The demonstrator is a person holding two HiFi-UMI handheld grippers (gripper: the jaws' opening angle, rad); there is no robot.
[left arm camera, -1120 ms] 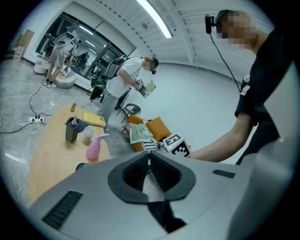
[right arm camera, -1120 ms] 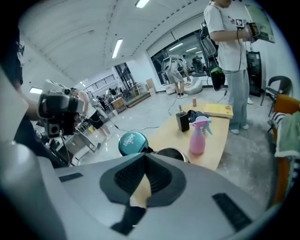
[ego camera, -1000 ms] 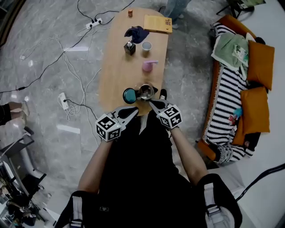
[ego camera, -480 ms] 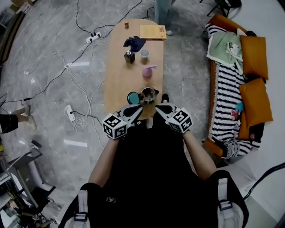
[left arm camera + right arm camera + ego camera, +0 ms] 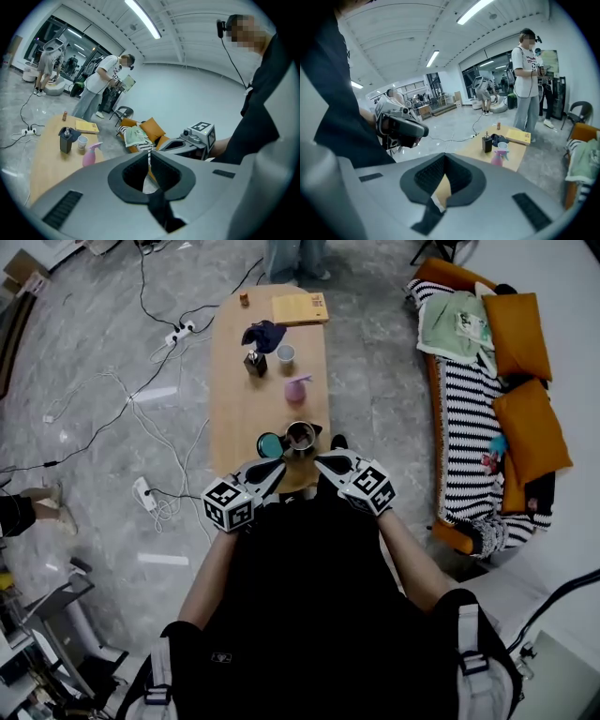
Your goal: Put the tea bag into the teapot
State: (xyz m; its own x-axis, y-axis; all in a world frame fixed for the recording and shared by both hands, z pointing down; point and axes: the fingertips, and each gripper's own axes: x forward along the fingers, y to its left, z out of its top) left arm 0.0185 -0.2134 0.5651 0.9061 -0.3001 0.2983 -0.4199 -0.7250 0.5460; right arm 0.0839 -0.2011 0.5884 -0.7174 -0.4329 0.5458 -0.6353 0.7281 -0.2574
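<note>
Left gripper (image 5: 280, 466): held over the near end of the table (image 5: 239, 409), tips pointing toward the lid. Jaws pressed together at the tips, nothing between them.

Right gripper (image 5: 319, 459): held beside the left one, tips pointing toward the teapot from the near right. Jaws together as well, nothing gripped.

Teapot (image 5: 300, 437): upright at the near end of the table, open at the top, dark inside. It stands just beyond both grippers' tips and neither touches it.

Lid (image 5: 271, 444): teal, lying on the table against the teapot's left side.

Tea bag: not to be made out in any view; whether it lies in the teapot cannot be told.

Spray bottle (image 5: 296, 388): pink, upright, mid-table, beyond the teapot.

Cup (image 5: 286, 353): pale, upright, further along.

Dispenser (image 5: 254, 363): dark, upright, just left of the cup.

Cloth (image 5: 262, 334): dark blue, bunched, behind the dispenser.

Book (image 5: 300, 307): yellow, flat, at the far end.

Person (image 5: 292, 257): standing past the far end of the table.

Sofa (image 5: 469, 418): right of the table, striped cover, orange cushions (image 5: 525, 423).
</note>
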